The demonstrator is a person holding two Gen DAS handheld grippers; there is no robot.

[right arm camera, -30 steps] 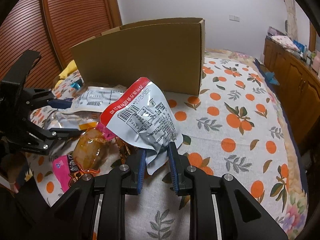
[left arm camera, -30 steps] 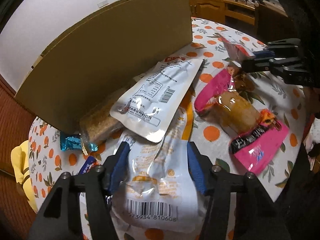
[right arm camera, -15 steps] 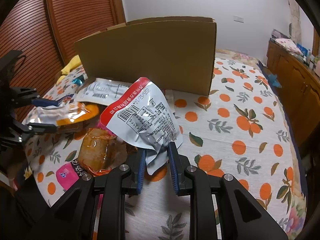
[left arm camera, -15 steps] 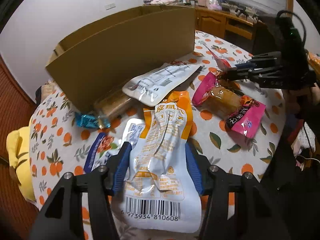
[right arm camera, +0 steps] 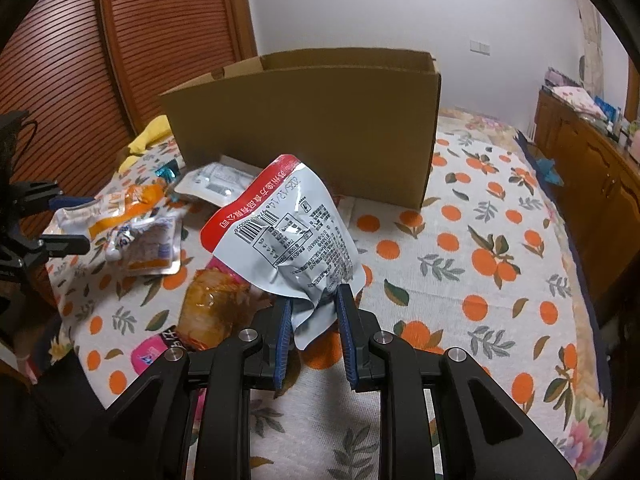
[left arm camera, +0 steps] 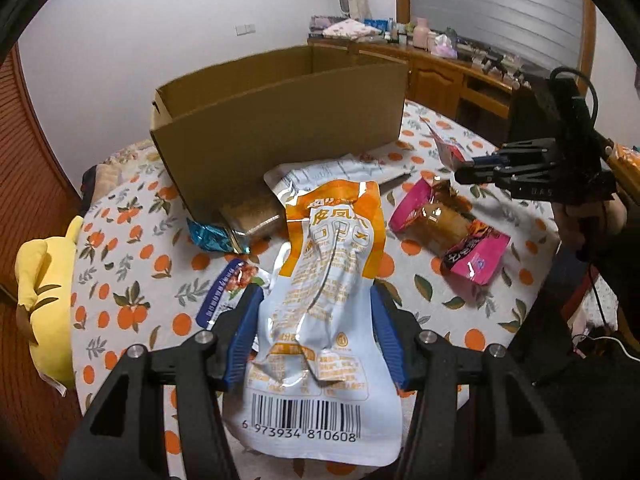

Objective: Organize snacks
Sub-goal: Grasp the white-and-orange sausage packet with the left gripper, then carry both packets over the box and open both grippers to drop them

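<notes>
My left gripper is shut on an orange and white snack pouch with a barcode, held above the table. My right gripper is shut on the corner of a red and silver snack pouch, held up in front of the open cardboard box. The box stands at the back of the table. On the cloth lie a pink packet with a brown snack, a white flat pouch, a brown bar, a teal candy and a blue-edged packet.
The table has an orange-print cloth. A yellow plush toy lies at its left edge. A wooden cabinet stands to the right, a slatted wooden door to the left.
My left gripper has lifted the orange and white pouch up and back from the pile. My right gripper has also risen, still holding the red and silver pouch. The box's open top now shows.
</notes>
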